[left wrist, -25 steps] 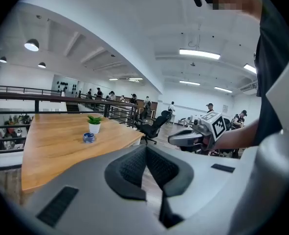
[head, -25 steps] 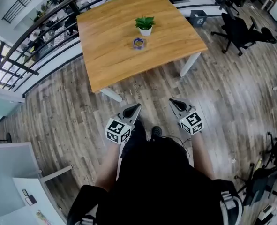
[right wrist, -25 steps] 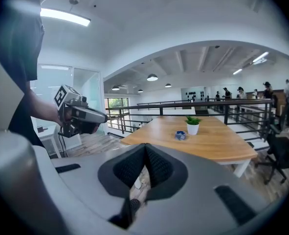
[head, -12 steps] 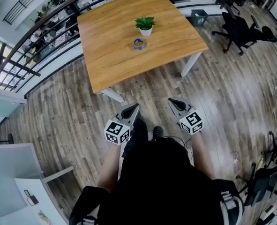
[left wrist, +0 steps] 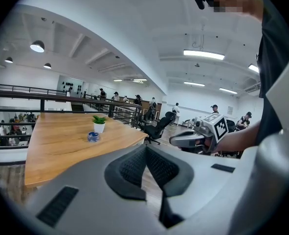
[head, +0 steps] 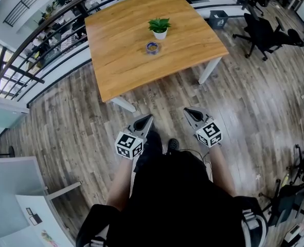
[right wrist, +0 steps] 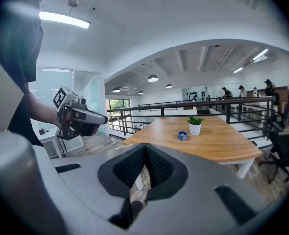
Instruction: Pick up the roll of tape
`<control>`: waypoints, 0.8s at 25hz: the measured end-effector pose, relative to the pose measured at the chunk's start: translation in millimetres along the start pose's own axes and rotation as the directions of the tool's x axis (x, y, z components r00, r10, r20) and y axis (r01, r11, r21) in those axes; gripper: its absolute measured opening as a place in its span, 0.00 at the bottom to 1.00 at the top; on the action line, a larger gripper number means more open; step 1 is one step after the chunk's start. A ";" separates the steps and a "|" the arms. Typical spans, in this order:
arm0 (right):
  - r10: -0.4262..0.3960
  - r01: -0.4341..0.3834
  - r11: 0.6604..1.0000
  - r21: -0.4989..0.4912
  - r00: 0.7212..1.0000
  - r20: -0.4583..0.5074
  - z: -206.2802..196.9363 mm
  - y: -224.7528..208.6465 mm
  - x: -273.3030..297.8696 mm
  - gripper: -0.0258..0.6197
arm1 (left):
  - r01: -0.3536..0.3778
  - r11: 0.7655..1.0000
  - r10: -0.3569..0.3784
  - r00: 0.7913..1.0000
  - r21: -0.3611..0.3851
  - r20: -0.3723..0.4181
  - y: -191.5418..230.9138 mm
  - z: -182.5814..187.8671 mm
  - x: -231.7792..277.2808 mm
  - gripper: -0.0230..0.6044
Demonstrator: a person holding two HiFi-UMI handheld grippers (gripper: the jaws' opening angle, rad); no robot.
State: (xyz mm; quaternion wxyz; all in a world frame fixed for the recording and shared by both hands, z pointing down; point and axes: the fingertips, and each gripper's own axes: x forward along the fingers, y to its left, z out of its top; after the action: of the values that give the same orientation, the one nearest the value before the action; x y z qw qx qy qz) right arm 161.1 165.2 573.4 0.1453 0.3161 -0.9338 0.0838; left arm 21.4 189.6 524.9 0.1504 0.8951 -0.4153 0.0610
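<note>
The roll of tape (head: pixel 152 47), small and blue, lies near the middle of a wooden table (head: pixel 121 55), just in front of a small potted plant (head: pixel 159 27). It also shows in the left gripper view as the tape (left wrist: pixel 93 136) and in the right gripper view as the tape (right wrist: pixel 183 135). My left gripper (head: pixel 148 118) and right gripper (head: pixel 187 110) hang over the floor close to my body, well short of the table. Both are shut with nothing between the jaws (left wrist: pixel 145 148) (right wrist: pixel 145 149).
The table (right wrist: pixel 217 143) stands on white legs (head: pixel 207 71) on a wood-plank floor. A black railing (head: pixel 33 50) runs behind it. Office chairs (head: pixel 262 32) stand at the right. A white desk corner (head: pixel 23 199) is at the lower left.
</note>
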 end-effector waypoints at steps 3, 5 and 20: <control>0.007 -0.007 1.000 -0.008 1.000 -0.009 -2.6 2.5 -0.4 0.06 | -0.007 1.000 0.007 1.000 0.022 0.021 -1.4 0.7 -1.8 0.07; 0.011 -0.011 1.000 -0.012 1.000 -0.012 -2.5 3.7 0.2 0.07 | -0.012 0.998 0.010 0.999 0.056 0.030 -2.1 4.0 -1.5 0.07; 0.007 -0.007 1.000 -0.018 1.000 0.014 2.7 2.4 -1.4 0.21 | 0.024 0.998 -0.026 0.999 0.057 0.044 -10.4 9.0 3.0 0.08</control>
State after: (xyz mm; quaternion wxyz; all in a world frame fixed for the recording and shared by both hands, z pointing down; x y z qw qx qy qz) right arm 160.1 167.2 570.2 0.1411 0.3120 -0.9367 0.0737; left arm 31.1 190.8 514.8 0.1163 0.9052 -0.4055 0.0507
